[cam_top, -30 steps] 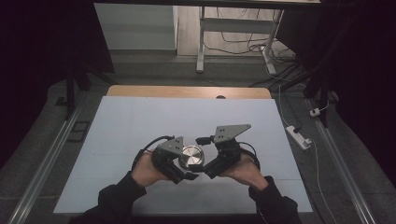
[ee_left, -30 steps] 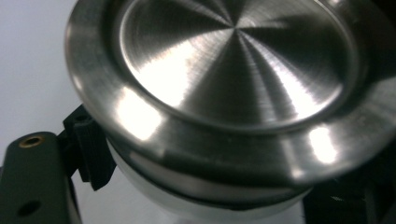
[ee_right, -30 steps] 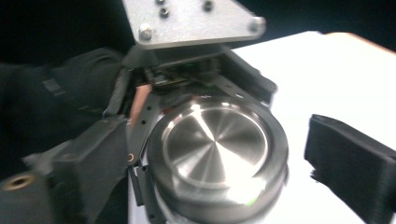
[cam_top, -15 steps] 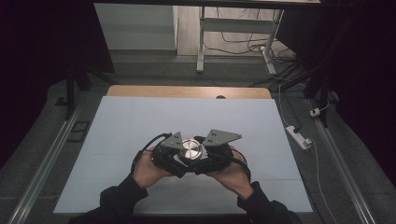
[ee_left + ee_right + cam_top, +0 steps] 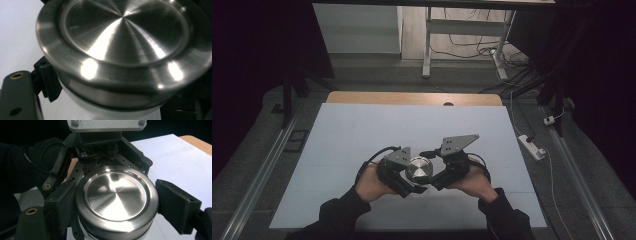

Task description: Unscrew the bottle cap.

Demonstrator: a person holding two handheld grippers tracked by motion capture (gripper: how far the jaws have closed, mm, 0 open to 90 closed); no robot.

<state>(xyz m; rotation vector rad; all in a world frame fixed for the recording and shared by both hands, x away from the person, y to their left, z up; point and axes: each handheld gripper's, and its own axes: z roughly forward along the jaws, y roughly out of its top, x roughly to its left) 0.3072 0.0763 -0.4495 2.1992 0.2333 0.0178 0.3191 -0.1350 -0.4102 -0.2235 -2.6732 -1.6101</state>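
A round container with a brushed steel lid (image 5: 418, 169) and a white body sits low over the white table, held between both grippers. My left gripper (image 5: 412, 181) comes from the left and is shut on the container's body below the lid (image 5: 122, 37); one black finger (image 5: 47, 80) shows by its rim. My right gripper (image 5: 435, 176) comes from the right. In the right gripper view its two black pads (image 5: 63, 205) press on opposite sides of the steel lid (image 5: 116, 195), with the left gripper's body (image 5: 100, 147) right behind it.
The white table surface (image 5: 362, 130) stretches wide around both hands, with a wooden strip (image 5: 412, 98) along its far edge. A white power strip (image 5: 532, 146) lies on the floor to the right. Metal rails (image 5: 262, 170) run along both sides.
The right gripper's jaws stood wide beside the lid a second ago and have shut on it. Both hands have stayed at about the same spot.
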